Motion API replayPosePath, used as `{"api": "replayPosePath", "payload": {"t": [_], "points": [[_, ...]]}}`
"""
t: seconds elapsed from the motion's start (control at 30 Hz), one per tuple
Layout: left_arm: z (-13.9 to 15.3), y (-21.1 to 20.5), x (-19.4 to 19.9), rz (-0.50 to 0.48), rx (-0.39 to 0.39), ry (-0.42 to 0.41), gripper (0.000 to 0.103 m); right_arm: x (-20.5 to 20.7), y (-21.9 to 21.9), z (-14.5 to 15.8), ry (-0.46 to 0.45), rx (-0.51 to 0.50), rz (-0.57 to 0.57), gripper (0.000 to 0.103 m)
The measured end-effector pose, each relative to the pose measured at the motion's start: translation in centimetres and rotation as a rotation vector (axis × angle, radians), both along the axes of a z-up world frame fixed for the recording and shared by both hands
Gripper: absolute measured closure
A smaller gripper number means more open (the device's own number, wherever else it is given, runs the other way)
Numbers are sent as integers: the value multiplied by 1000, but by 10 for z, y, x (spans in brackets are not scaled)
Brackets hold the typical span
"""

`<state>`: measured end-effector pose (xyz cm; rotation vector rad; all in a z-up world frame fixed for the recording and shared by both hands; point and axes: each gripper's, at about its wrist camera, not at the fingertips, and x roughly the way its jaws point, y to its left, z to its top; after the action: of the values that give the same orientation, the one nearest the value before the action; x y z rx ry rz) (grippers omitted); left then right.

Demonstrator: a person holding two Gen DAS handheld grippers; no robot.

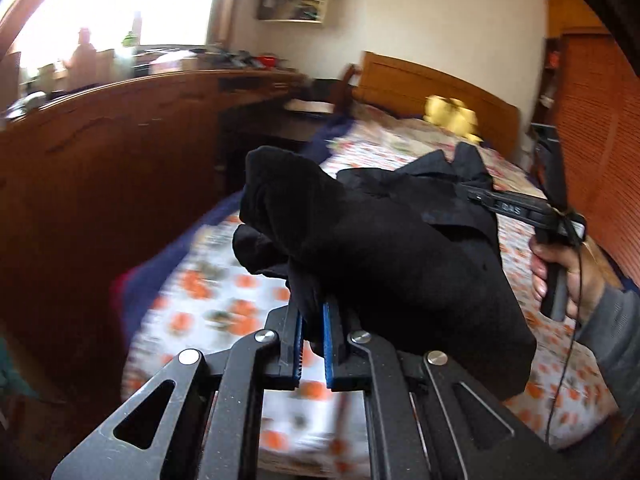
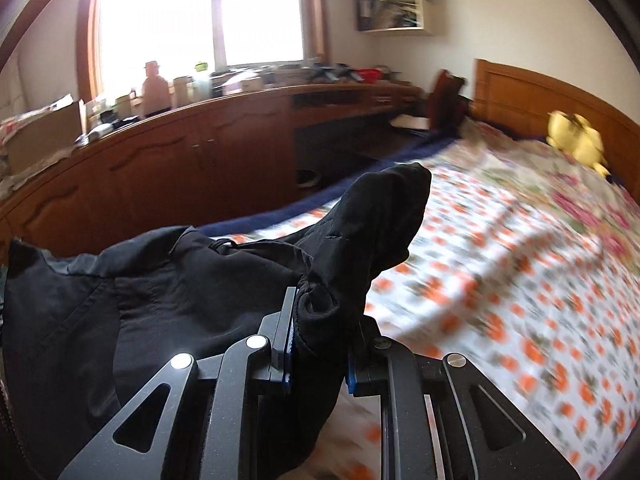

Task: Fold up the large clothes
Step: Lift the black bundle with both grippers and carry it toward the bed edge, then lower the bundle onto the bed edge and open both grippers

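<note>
A large black garment [image 1: 384, 248] hangs in the air above the bed, stretched between my two grippers. My left gripper [image 1: 314, 312] is shut on a bunched end of it, blue pads pinching the cloth. My right gripper [image 2: 322, 320] is shut on the other bunched end of the black garment [image 2: 160, 300], which drapes off to the left. In the left wrist view the right gripper [image 1: 480, 196] shows at the right, held by a hand, its tip in the cloth.
The bed [image 2: 500, 260] has a white cover with orange and pink flowers and a wooden headboard [image 2: 532, 96]. A yellow soft toy [image 2: 576, 140] lies near the headboard. A long wooden cabinet [image 2: 180, 160] with cluttered top runs along the left under the window.
</note>
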<state>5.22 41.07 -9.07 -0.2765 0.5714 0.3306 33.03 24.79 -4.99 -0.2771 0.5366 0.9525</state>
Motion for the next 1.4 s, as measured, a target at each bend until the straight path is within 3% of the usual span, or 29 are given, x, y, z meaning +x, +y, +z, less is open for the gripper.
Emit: {"api": "replayPosePath", "payload": {"t": [0.17, 0.3, 0.47, 0.63, 0.7, 0.77, 0.9, 0.97, 1.0, 1.17, 1.4], "points": [[-10, 55, -21, 97, 3, 9, 95, -5, 62, -12, -13, -31, 47, 85], [-20, 77, -26, 148, 5, 13, 95, 4, 89, -15, -18, -34, 54, 84], [-35, 88, -33, 165, 21, 69, 95, 8, 94, -30, -20, -69, 56, 83], [-51, 84, -29, 191, 46, 151, 93, 8, 91, -51, 2, -173, 42, 73], [-53, 80, -31, 208, 76, 165, 88, 10, 83, -53, 7, -177, 40, 68], [-52, 79, -36, 208, 69, 161, 70, 12, 73, -51, 18, -179, 33, 60], [-40, 74, -47, 208, 80, 142, 54, 10, 53, -45, 16, -165, 42, 52], [-29, 67, -52, 212, 99, 118, 25, 2, 38, -39, 5, -144, 55, 49], [-24, 68, -54, 215, 104, 97, 18, -2, 31, -36, 10, -132, 63, 47], [1, 37, -53, 190, 162, 54, 15, -30, -6, -29, 21, -96, 93, 44], [24, -18, -34, 114, 172, -17, 13, -55, -71, -14, -13, -45, 100, 39]]}}
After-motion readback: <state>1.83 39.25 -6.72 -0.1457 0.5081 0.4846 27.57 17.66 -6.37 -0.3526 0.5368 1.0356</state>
